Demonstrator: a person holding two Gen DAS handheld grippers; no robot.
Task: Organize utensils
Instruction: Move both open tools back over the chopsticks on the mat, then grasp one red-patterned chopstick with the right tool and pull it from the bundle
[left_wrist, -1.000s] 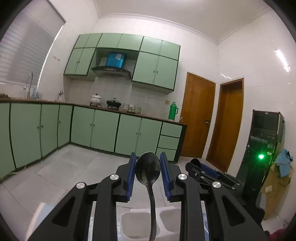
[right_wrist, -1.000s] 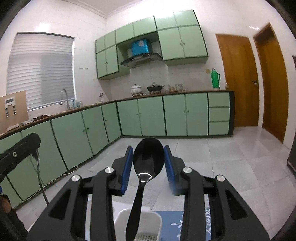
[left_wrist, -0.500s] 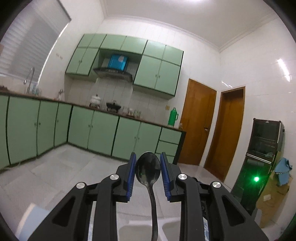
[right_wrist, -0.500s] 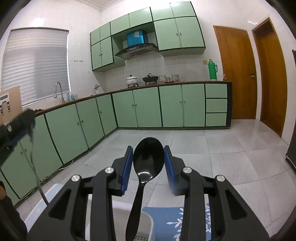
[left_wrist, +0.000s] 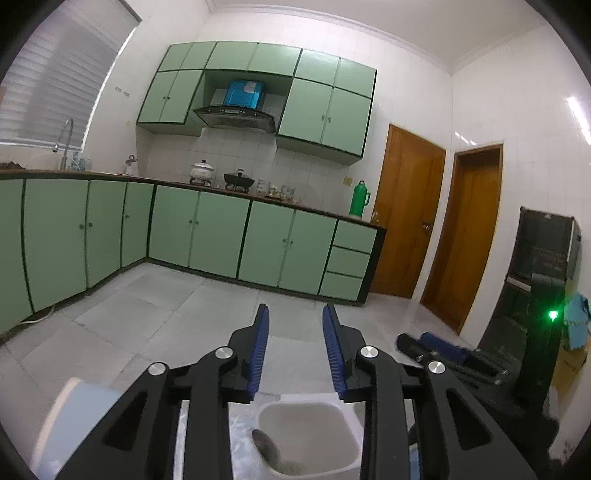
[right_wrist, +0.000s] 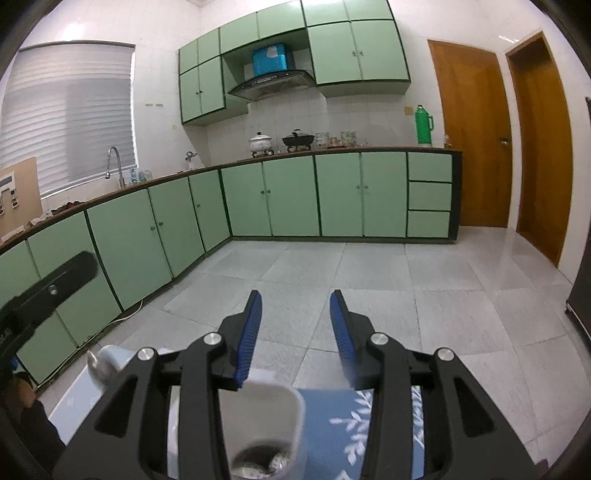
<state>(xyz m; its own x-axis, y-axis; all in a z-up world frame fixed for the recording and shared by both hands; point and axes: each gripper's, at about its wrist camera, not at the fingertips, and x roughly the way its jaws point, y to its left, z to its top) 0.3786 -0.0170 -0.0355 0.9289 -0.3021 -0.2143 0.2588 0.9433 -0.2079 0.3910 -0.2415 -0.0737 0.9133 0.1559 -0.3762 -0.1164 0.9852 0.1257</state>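
Left gripper (left_wrist: 293, 319): jaws spread wide, nothing between the blue pads (left_wrist: 260, 347). Directly below and just ahead of the fingertips, white holder compartment (left_wrist: 343, 417), mouth facing up. Inside it, dark rounded spoon end (left_wrist: 265, 445) leaning against the near-left wall, blurred; long axis appears roughly upright, running down into the compartment, but exact tilt not readable. No contact between pads and spoon or rim.

Right gripper (right_wrist: 295, 314): jaws likewise wide apart, pads (right_wrist: 249, 332) bare, holding nothing. Beneath the fingers, white holder cup (right_wrist: 291, 410), rim close under the left pad; touching or not, cannot tell. At the cup's bottom, dark and shiny utensil ends (right_wrist: 258, 459), blurred, orientation not resolvable. Blue snowflake mat (right_wrist: 332, 417) under and to the right of the cup. To the left, behind the left finger, a rounded metallic spoon bowl (right_wrist: 99, 363), handle hidden.

Left gripper's black body visible at far left of right wrist view; right gripper's body visible at right of left wrist view, low and beside the holder.

Background ahead of both: green cabinets (right_wrist: 288, 195), tiled floor (right_wrist: 369, 273).
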